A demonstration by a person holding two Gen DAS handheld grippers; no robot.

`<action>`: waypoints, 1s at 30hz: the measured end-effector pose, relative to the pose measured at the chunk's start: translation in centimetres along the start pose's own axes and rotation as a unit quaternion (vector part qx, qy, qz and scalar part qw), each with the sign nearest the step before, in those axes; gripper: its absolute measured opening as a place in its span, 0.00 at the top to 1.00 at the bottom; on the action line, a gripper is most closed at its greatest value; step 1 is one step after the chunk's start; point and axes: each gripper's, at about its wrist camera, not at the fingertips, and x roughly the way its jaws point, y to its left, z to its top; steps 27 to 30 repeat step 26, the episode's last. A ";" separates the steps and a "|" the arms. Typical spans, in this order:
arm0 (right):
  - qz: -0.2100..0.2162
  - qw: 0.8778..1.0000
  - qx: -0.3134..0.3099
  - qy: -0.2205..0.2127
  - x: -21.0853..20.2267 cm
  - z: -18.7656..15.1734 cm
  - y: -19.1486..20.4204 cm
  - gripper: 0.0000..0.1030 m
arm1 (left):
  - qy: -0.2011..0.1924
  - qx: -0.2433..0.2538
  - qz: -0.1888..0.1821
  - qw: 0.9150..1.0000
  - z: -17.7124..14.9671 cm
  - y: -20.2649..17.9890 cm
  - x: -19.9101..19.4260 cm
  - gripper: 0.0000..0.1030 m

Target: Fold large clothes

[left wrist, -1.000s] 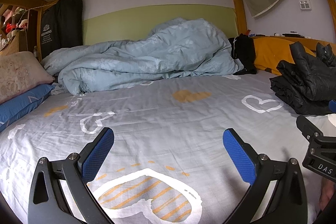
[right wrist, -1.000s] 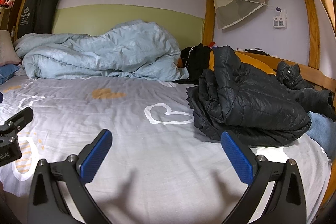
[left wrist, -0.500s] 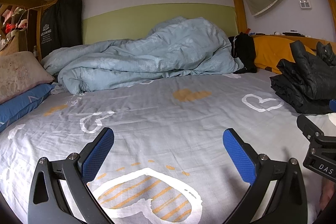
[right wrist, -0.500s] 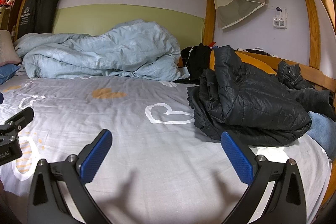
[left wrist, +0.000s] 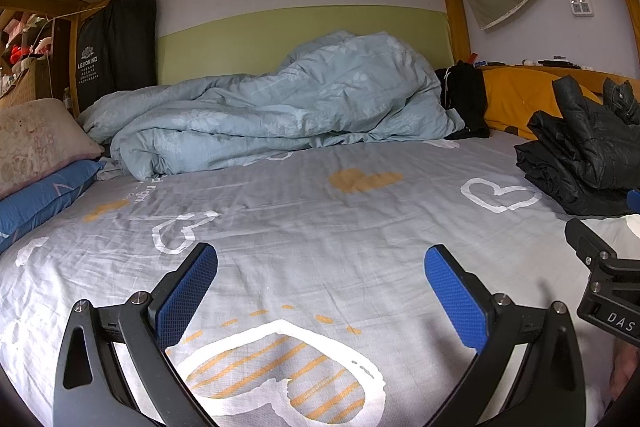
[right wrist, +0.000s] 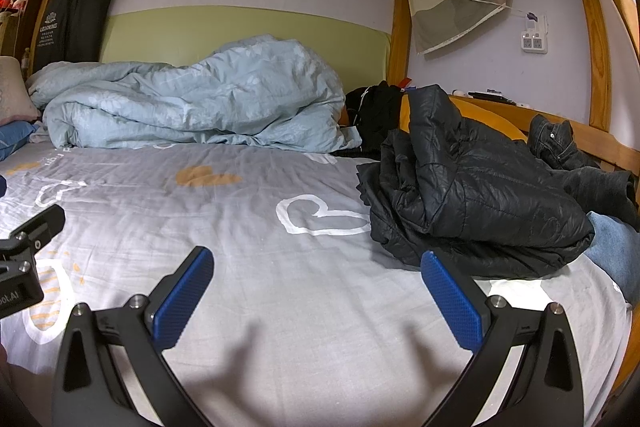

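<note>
Both grippers hang low over the sheet (left wrist: 304,235), side by side, jaws spread wide with nothing between them. The left gripper (left wrist: 322,291) shows its blue pads (left wrist: 186,293) above a striped heart print; the right gripper (right wrist: 316,291) casts two finger shadows on the grey cloth just ahead of it. Each view catches the black frame of the other tool at its edge.

Just beyond the right gripper's right pad (right wrist: 450,301) lies the jacket (right wrist: 472,195), a black quilted heap, bunched and partly doubled over on itself, resting on the right side of the bed. From the left wrist view the jacket (left wrist: 584,155) sits well off to the right, apart from that tool. A blue garment (right wrist: 614,247) pokes out from under its right edge, and dark jeans (right wrist: 560,147) are draped on the wooden rail (right wrist: 616,151) behind it.

Farther back, a pale blue duvet (left wrist: 280,119) is piled across the head of the bed. A black bag (left wrist: 464,99) rests against its right end, beside an orange cushion (left wrist: 516,95). Pillows (left wrist: 36,147) are stacked at the left. A dark garment cover (left wrist: 116,47) hangs at the back left, and a socket (right wrist: 534,43) is fixed to the right wall.
</note>
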 end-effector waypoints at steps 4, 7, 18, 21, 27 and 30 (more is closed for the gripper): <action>0.000 1.000 0.000 0.000 0.0 0.0 0.0 0.00 | -0.001 0.000 0.000 1.000 0.0 0.0 0.0 0.00; 0.000 1.000 0.000 0.000 0.0 0.0 0.0 0.00 | 0.000 0.001 0.000 1.000 0.0 0.1 0.0 0.00; 0.000 1.000 -0.001 0.000 0.0 0.0 -0.1 0.00 | 0.000 0.001 0.000 1.000 0.0 0.0 0.0 0.00; -0.002 1.000 -0.004 -0.001 0.0 -0.1 0.0 0.00 | 0.000 0.001 0.000 1.000 0.0 0.0 0.0 0.00; -0.001 1.000 -0.005 -0.001 0.0 -0.1 0.0 0.00 | 0.000 0.002 0.000 1.000 0.0 0.0 0.0 0.00; -0.001 1.000 -0.005 -0.001 0.0 -0.1 0.0 0.00 | 0.000 0.002 0.000 1.000 0.0 0.0 0.0 0.00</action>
